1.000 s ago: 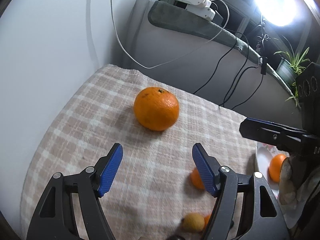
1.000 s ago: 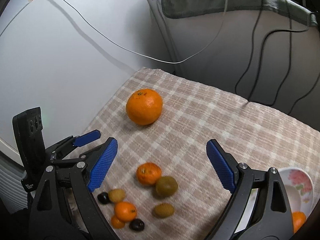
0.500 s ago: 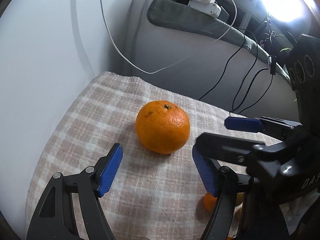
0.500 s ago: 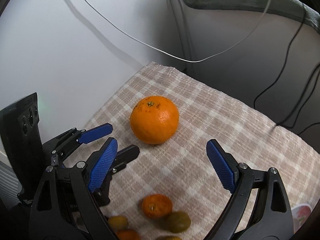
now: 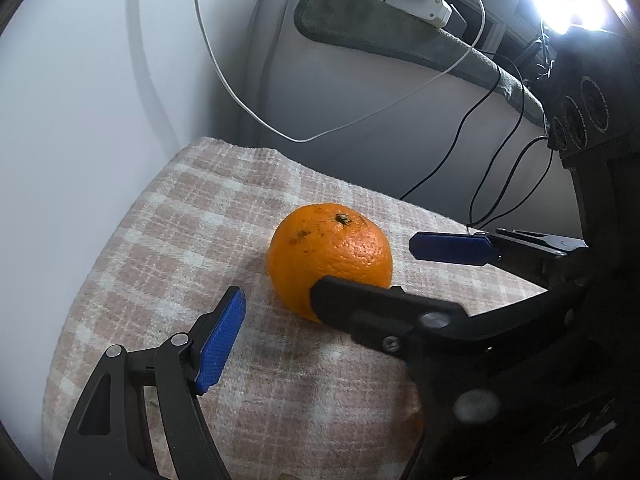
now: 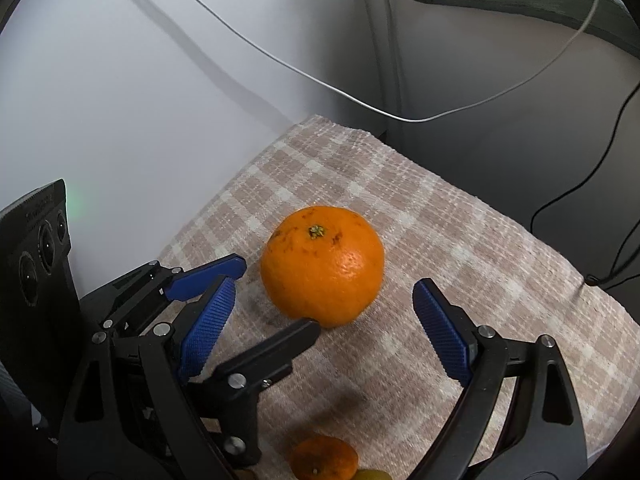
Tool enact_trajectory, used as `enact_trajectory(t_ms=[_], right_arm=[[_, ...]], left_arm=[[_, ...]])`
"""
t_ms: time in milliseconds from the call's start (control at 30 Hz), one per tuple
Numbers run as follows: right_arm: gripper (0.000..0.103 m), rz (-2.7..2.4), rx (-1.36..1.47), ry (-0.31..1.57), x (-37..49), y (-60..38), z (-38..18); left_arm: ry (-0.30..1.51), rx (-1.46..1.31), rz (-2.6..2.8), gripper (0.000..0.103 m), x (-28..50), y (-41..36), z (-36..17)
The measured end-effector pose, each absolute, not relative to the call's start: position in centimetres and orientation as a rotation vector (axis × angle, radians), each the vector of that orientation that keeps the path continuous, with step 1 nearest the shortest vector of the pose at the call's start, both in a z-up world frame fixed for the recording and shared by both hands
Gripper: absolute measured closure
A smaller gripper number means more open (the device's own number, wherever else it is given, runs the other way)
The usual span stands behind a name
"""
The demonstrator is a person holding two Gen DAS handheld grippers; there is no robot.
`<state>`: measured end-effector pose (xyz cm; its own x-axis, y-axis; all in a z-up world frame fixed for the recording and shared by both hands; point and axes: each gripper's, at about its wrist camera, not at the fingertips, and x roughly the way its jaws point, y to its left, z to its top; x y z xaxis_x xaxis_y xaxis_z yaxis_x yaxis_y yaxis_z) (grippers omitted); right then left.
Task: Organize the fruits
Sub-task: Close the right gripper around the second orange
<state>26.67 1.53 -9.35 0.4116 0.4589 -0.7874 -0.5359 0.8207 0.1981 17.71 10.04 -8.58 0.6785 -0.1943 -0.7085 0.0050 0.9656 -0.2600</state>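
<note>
A large orange [image 5: 328, 256] [image 6: 322, 266] sits stem up on the checked cloth [image 5: 168, 240] [image 6: 460, 264]. My right gripper [image 6: 324, 284] is open, and the orange lies just ahead between its blue pads [image 6: 440, 336] without touching them. In the left wrist view the right gripper [image 5: 364, 264] reaches in from the right, one finger in front of the orange and one behind it. My left gripper [image 5: 312, 298] [image 6: 278, 292] is open, close to the orange's left side. Its right finger is hidden behind the right gripper.
A small mandarin [image 6: 324, 460] and a green fruit [image 6: 372, 475] lie at the bottom edge of the right wrist view. A white wall [image 5: 80, 120] borders the cloth on the left. White cable [image 5: 360, 120] and black cables [image 5: 500, 152] hang behind, under a grey towel [image 5: 400, 36].
Both grippers have moved closer to the orange. The right gripper has swung in across the left wrist view, covering the left gripper's right finger. The small fruits have slid toward the bottom edge.
</note>
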Motion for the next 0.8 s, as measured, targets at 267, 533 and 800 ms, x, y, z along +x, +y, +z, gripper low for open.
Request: enact_trajectory(t_ms=[267, 533, 800], right_arm=[[0.010, 0.635, -0.102, 0.973, 27.5, 2.7, -10.1], [0.014, 0.642, -0.095, 0.980, 28.1, 3.2, -10.8], [0.025, 0.644, -0.073, 0.990, 28.0, 3.0, -11.8]], left_arm=[[0.820, -0.245, -0.119, 0.031, 18.4, 9.7, -8.7], [0.818, -0.261, -0.136, 0.031, 18.4, 9.8, -8.9], [0.818, -0.260, -0.153, 0.032, 18.5, 9.7, -9.0]])
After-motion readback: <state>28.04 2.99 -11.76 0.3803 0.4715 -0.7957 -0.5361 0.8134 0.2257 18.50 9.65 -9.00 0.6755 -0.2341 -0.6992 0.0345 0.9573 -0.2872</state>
